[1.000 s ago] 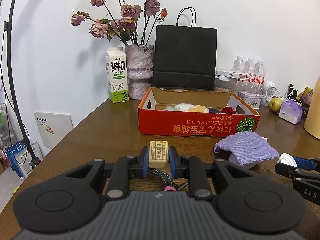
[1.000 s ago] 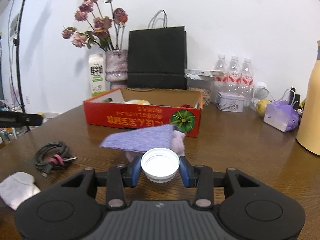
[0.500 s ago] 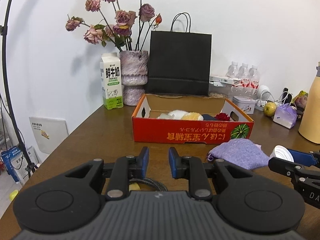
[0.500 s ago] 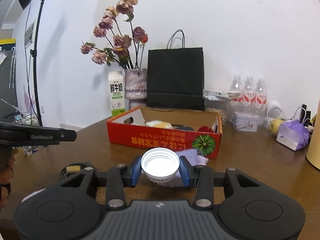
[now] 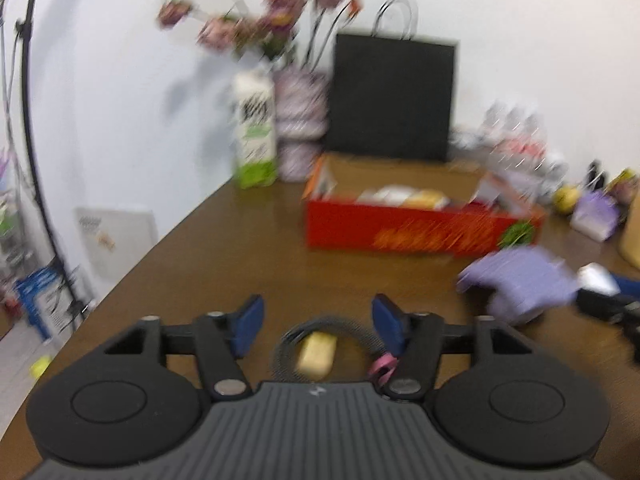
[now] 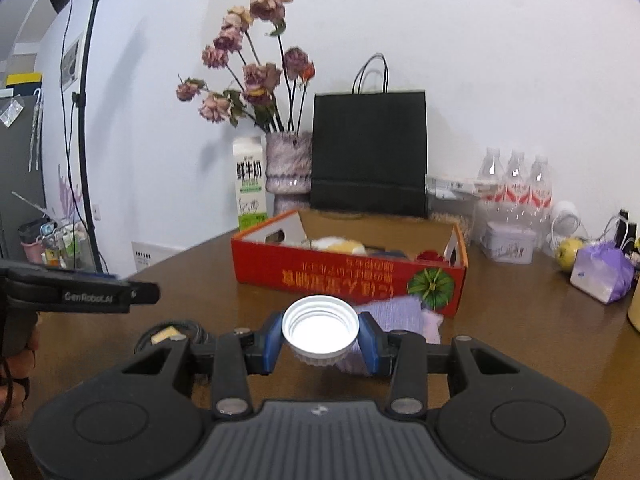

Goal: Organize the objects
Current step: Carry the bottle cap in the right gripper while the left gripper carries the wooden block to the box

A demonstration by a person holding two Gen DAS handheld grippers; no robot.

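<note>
1. I am looking across a brown wooden table [image 6: 520,320] that carries everything in view.
2. A black paper bag [image 6: 368,152] stands against the white wall, with a vase of dried roses [image 6: 288,168] and a milk carton [image 6: 250,184] to its left.
3. In front of the bag lies an open red cardboard box [image 6: 348,276]; I can see a yellow-and-white lump and something red inside it, too small to name.
4. A purple cloth [image 5: 516,276] lies on the table just in front of the box's right end.
5. My left gripper [image 5: 318,318] has just been opening; its blue pads are spread wide and grip nothing. This view is blurred.
6. Below it, a coiled black cable [image 5: 320,340] with a pink tie lies on the table.
7. A small tan block [image 5: 316,354] rests on that coil, apart from both pads.
8. My right gripper [image 6: 320,338] is pinching a white bottle cap [image 6: 320,328], open side facing the camera, held above the table in front of the box and the cloth.
</note>
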